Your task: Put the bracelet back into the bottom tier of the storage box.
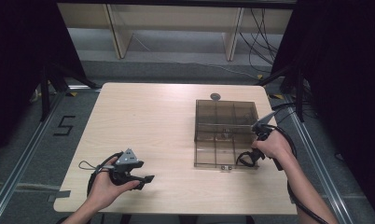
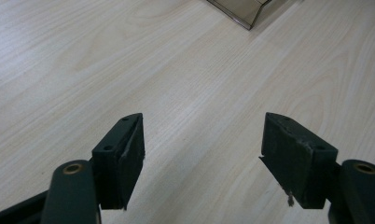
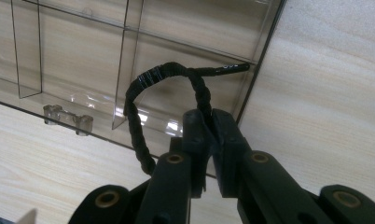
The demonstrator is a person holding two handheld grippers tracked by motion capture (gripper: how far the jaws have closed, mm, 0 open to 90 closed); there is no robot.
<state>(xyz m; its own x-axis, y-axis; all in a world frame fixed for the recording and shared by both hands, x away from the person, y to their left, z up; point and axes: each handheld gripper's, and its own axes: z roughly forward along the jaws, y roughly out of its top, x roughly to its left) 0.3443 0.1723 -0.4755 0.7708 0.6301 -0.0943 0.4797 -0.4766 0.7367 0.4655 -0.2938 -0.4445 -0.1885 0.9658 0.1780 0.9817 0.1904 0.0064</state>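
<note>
Two claws here: right claw (image 3: 209, 128) is clamped on a black braided cord (image 3: 143, 86) beside the smoky clear plastic divider box (image 1: 225, 133). Left claw (image 2: 202, 158) hangs wide open over the pale wood tabletop (image 1: 143, 116), near left.

You work at a pale wood-grain table (image 1: 143, 121) on grey carpet (image 1: 41, 154). Black curtains (image 1: 344, 70) flank you on both sides. Beyond the table stands a light wooden shelf unit (image 1: 176, 23), with loose cables (image 1: 258, 37) on the floor nearby.
</note>
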